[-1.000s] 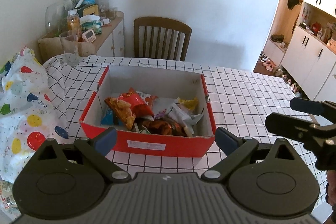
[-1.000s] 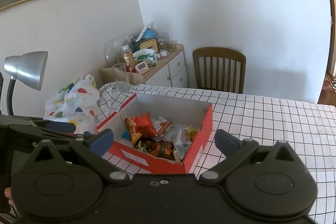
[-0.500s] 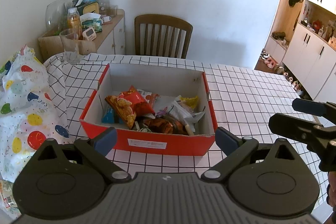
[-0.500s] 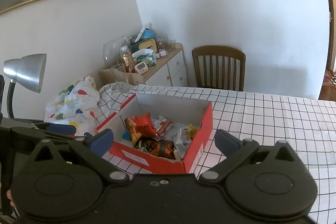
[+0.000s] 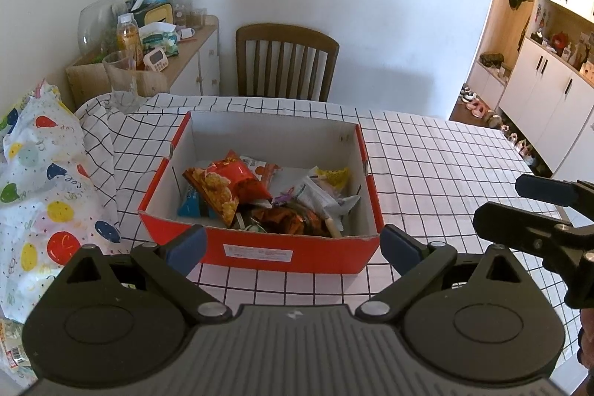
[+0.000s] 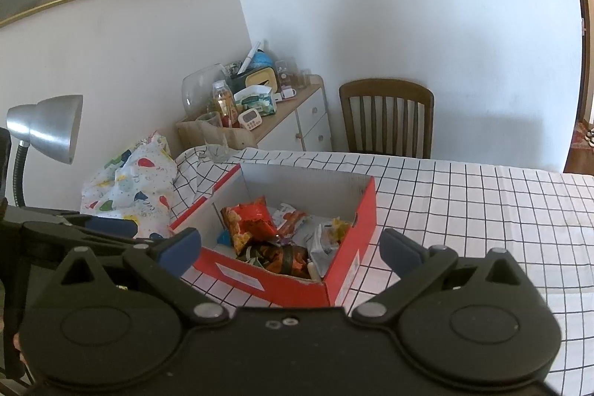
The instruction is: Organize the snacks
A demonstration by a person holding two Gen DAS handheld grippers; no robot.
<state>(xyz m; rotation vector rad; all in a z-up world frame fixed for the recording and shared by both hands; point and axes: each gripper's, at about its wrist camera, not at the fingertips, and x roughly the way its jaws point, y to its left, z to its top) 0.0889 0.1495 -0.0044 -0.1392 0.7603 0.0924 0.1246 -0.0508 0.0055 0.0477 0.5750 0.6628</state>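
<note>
While both the left gripper (image 5: pixel 291 244) and right gripper (image 6: pixel 289 245) hover spread and empty, the snack packets (image 5: pixel 260 197) lie piled inside the red cardboard box (image 5: pixel 293 251) directly ahead. Stage undetermined: packets either gathered or awaiting sorting.
</note>
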